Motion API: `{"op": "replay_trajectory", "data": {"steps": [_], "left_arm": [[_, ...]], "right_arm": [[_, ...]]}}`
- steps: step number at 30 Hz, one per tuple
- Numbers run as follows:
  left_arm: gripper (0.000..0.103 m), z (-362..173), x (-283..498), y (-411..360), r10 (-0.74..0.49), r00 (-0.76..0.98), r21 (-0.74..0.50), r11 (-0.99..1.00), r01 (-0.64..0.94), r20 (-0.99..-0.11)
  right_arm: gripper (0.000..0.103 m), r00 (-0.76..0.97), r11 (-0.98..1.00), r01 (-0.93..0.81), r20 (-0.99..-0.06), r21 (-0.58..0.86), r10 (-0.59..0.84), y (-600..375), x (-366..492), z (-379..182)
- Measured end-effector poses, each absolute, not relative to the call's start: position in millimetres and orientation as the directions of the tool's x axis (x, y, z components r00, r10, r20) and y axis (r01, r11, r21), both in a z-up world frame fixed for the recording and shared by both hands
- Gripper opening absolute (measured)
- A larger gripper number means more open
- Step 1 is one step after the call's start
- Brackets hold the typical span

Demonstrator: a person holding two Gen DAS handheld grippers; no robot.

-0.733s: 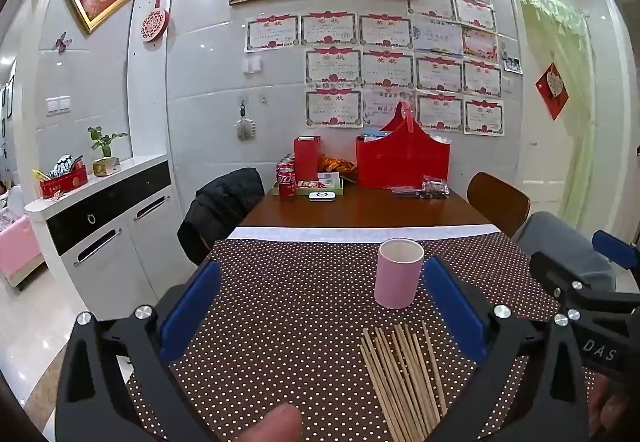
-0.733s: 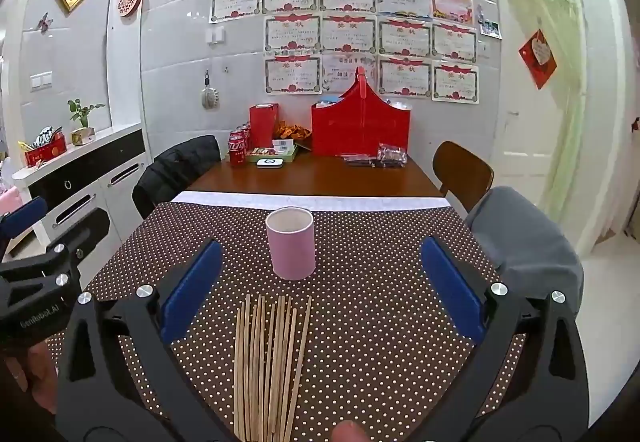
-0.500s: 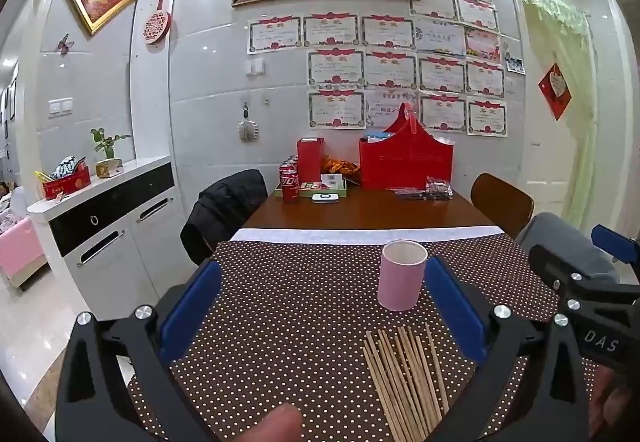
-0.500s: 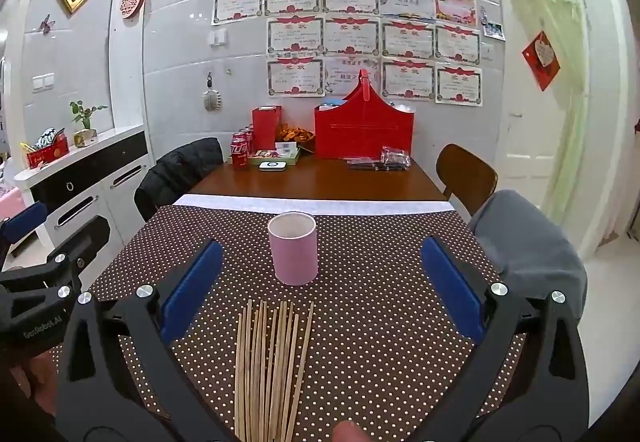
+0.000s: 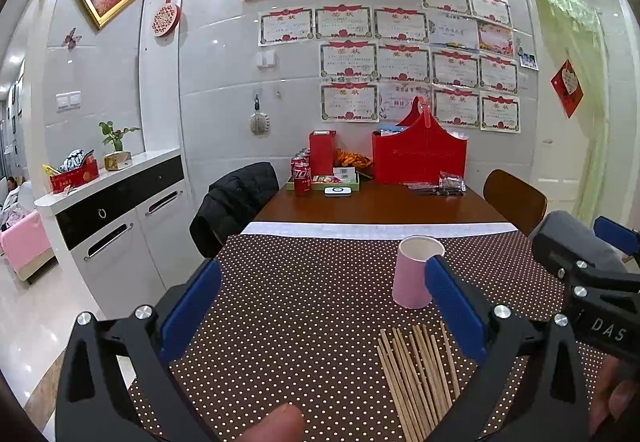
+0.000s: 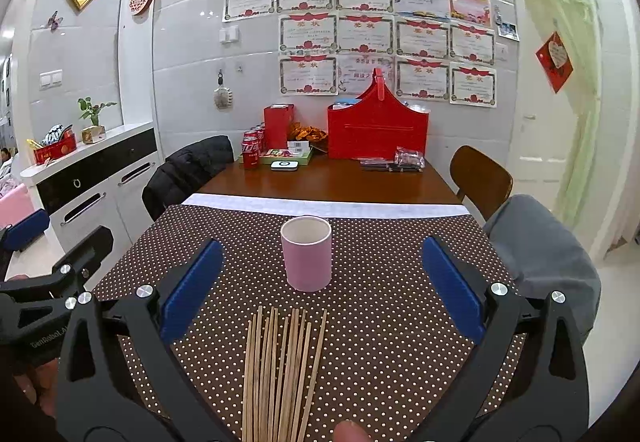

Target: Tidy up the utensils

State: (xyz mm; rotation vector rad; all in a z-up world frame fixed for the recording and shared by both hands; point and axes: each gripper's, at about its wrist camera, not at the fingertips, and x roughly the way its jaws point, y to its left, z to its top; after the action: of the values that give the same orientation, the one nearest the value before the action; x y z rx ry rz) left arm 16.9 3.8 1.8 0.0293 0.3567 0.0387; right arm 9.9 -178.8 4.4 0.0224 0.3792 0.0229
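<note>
1. Nothing sorted so far, judging by the layout: chopsticks (image 6: 280, 370) all flat in a loose fan on the dotted tablecloth (image 6: 380, 322), at 6 o'clock from the pink cup (image 6: 306, 259), near it but not touching.
2. No stick visible above the cup's rim (inside hidden in the right wrist view).
3. Right gripper (image 6: 320, 282) wide apart and holding nothing, poised above the bundle.
4. Left gripper (image 5: 320, 298) also spread and empty, with the chopsticks toward 4 o'clock, by its right pad.
5. Left to do, probably: grasp the sticks and stand them in the cup.
</note>
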Motion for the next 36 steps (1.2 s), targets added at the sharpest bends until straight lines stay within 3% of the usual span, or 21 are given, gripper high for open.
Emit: {"op": "replay_trajectory", "data": {"steps": [36], "left_arm": [[0.1,-4.8,13.9,-1.2,0.04,0.936,0.042,0.999,-0.027,-0.348]], "right_arm": [[0.098,0.932,0.999,-0.021,-0.362,0.039,0.034,-182.2,9.5,9.0]]}}
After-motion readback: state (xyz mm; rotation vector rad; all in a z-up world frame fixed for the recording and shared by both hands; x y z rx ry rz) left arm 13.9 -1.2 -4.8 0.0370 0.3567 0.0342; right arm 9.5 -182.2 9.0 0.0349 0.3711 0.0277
